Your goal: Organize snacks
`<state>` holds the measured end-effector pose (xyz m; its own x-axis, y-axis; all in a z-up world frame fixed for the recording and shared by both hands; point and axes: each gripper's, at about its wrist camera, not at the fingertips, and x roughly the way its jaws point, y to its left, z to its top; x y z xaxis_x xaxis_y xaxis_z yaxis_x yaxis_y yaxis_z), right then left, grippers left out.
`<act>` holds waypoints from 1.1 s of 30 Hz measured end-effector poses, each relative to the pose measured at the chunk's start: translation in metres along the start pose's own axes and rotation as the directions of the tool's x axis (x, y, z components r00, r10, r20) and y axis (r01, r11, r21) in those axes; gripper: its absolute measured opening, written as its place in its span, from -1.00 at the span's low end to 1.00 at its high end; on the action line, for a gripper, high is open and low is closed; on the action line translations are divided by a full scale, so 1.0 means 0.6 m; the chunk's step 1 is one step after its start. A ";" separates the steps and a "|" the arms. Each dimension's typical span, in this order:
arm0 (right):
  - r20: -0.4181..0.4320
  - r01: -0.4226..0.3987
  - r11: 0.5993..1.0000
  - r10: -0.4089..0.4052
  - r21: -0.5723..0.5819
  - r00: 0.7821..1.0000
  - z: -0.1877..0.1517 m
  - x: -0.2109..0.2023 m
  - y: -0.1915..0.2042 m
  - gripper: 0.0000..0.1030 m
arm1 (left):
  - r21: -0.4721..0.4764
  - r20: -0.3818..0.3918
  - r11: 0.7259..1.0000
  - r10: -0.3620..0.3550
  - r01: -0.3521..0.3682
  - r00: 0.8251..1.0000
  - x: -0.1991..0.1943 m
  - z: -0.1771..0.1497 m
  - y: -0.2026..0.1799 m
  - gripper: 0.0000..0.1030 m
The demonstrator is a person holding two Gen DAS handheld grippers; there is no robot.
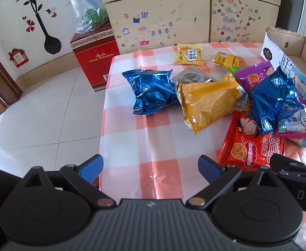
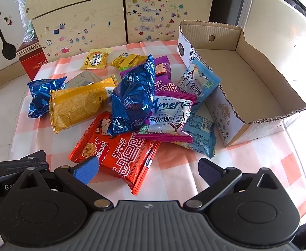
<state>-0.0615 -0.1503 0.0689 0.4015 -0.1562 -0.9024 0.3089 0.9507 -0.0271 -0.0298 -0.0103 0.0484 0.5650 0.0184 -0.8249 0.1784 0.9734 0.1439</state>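
Observation:
A heap of snack packets lies on the checked tablecloth: two blue foil bags, a big yellow bag, a red noodle packet, purple and light blue packets, and two small yellow ones. An open cardboard box stands at the right, nothing inside. My left gripper is open, empty, at the table's near edge. My right gripper is open, empty, just before the red packet.
A sticker-covered cabinet stands behind the table. A red carton with a plastic bag on top sits on the tiled floor at the left. The table's left edge drops to the floor.

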 end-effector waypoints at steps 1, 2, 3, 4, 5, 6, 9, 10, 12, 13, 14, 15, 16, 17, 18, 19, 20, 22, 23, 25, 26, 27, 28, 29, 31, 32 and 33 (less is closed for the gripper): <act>0.000 -0.005 1.000 0.005 0.005 1.000 0.002 0.000 -0.001 1.00 | 0.000 -0.001 1.000 -0.001 0.001 1.000 0.000 0.002 0.000 0.90; -0.001 -0.012 1.000 0.012 0.011 1.000 0.004 -0.001 -0.003 1.00 | -0.002 -0.004 1.000 -0.006 0.006 1.000 -0.001 0.005 0.002 0.91; -0.003 -0.021 1.000 0.021 0.017 1.000 0.005 -0.002 -0.004 1.00 | -0.008 -0.006 1.000 -0.017 0.017 1.000 -0.001 0.008 0.005 0.91; -0.008 -0.032 0.999 0.032 0.026 0.999 0.006 -0.002 -0.006 1.00 | -0.019 -0.009 0.999 -0.032 0.031 0.999 -0.002 0.013 0.009 0.93; -0.013 -0.043 0.998 0.044 0.035 0.999 0.008 -0.003 -0.008 1.00 | -0.031 -0.010 0.998 -0.048 0.047 0.999 -0.004 0.018 0.013 0.94; -0.017 -0.060 0.997 0.061 0.044 0.998 0.010 -0.004 -0.012 1.00 | -0.041 -0.010 0.997 -0.065 0.064 0.998 -0.005 0.023 0.018 0.96; -0.012 -0.103 0.993 0.104 0.052 0.995 0.016 -0.012 -0.018 1.00 | -0.038 -0.001 0.994 -0.098 0.098 0.995 -0.010 0.041 0.027 0.98; -0.007 -0.111 0.993 0.112 0.043 0.994 0.017 -0.014 -0.018 1.00 | -0.026 0.003 0.995 -0.099 0.099 0.995 -0.012 0.046 0.028 0.98; 0.004 -0.128 0.992 0.128 0.011 0.992 0.022 -0.019 -0.016 1.00 | -0.003 0.006 0.995 -0.101 0.101 0.995 -0.012 0.055 0.030 0.98; 0.009 -0.142 0.990 0.142 -0.004 0.990 0.025 -0.021 -0.016 1.00 | 0.007 0.005 0.994 -0.106 0.106 0.994 -0.012 0.059 0.031 0.98; 0.012 -0.161 0.987 0.161 -0.013 0.987 0.029 -0.023 -0.018 1.00 | 0.017 0.004 0.994 -0.111 0.111 0.994 -0.011 0.063 0.032 0.98; 0.010 -0.182 0.983 0.182 -0.017 0.983 0.033 -0.024 -0.019 1.00 | 0.028 0.006 0.993 -0.112 0.112 0.994 -0.011 0.067 0.033 0.98; 0.005 -0.206 0.978 0.206 -0.017 0.979 0.036 -0.026 -0.021 1.00 | 0.043 0.012 0.993 -0.107 0.107 0.994 -0.011 0.071 0.032 0.98; -0.001 -0.230 0.973 0.230 -0.015 0.973 0.040 -0.027 -0.025 1.00 | 0.059 0.020 0.993 -0.103 0.101 0.995 -0.012 0.074 0.033 0.98; -0.009 -0.255 0.967 0.255 -0.015 0.967 0.044 -0.029 -0.029 1.00 | 0.071 0.026 0.993 -0.101 0.099 0.995 -0.011 0.078 0.034 0.98; -0.009 -0.276 0.961 0.276 -0.016 0.961 0.047 -0.031 -0.033 1.00 | 0.078 0.027 0.992 -0.105 0.103 0.994 -0.010 0.083 0.036 0.98; -0.001 -0.292 0.956 0.292 -0.022 0.956 0.050 -0.034 -0.037 1.00 | 0.077 0.025 0.991 -0.113 0.110 0.993 -0.009 0.089 0.039 0.98; 0.018 -0.304 0.951 0.305 -0.058 0.952 0.056 -0.042 -0.040 1.00 | 0.075 0.024 0.990 -0.120 0.118 0.992 -0.006 0.100 0.047 0.98; 0.022 -0.302 0.950 0.305 -0.086 0.952 0.058 -0.044 -0.040 1.00 | 0.080 0.026 0.990 -0.116 0.113 0.993 -0.004 0.106 0.050 0.98; 0.025 -0.295 0.945 0.302 -0.137 0.953 0.064 -0.042 -0.040 1.00 | 0.098 0.024 0.990 -0.106 0.104 0.994 0.002 0.116 0.053 0.98; 0.025 -0.293 0.944 0.300 -0.155 0.954 0.066 -0.040 -0.040 1.00 | 0.103 0.023 0.989 -0.106 0.104 0.994 0.005 0.120 0.055 0.98; 0.023 -0.290 0.942 0.297 -0.167 0.954 0.068 -0.036 -0.041 1.00 | 0.104 0.020 0.989 -0.109 0.107 0.994 0.009 0.125 0.058 0.98; 0.020 -0.289 0.941 0.296 -0.176 0.955 0.070 -0.031 -0.043 1.00 | 0.101 0.016 0.988 -0.116 0.113 0.993 0.013 0.130 0.061 0.98; 0.015 -0.290 0.940 0.298 -0.181 0.955 0.073 -0.026 -0.044 1.00 | 0.094 0.008 0.988 -0.125 0.123 0.992 0.019 0.135 0.064 0.98; 0.012 -0.300 0.936 0.307 -0.182 0.952 0.078 -0.019 -0.048 1.00 | 0.078 -0.005 0.986 -0.147 0.147 0.989 0.029 0.142 0.071 0.98; 0.012 -0.307 0.934 0.314 -0.182 0.949 0.081 -0.016 -0.050 1.00 | 0.076 -0.009 0.985 -0.153 0.153 0.988 0.035 0.146 0.073 0.98; 0.014 -0.315 0.932 0.323 -0.181 0.946 0.085 -0.014 -0.052 1.00 | 0.075 -0.011 0.985 -0.153 0.154 0.988 0.040 0.149 0.074 0.98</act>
<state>-0.0306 -0.1925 0.0995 0.4914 0.1555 -0.8569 0.0055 0.9834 0.1816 0.0638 0.0130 0.0841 0.5218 -0.1285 -0.8433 0.3229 0.9448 0.0558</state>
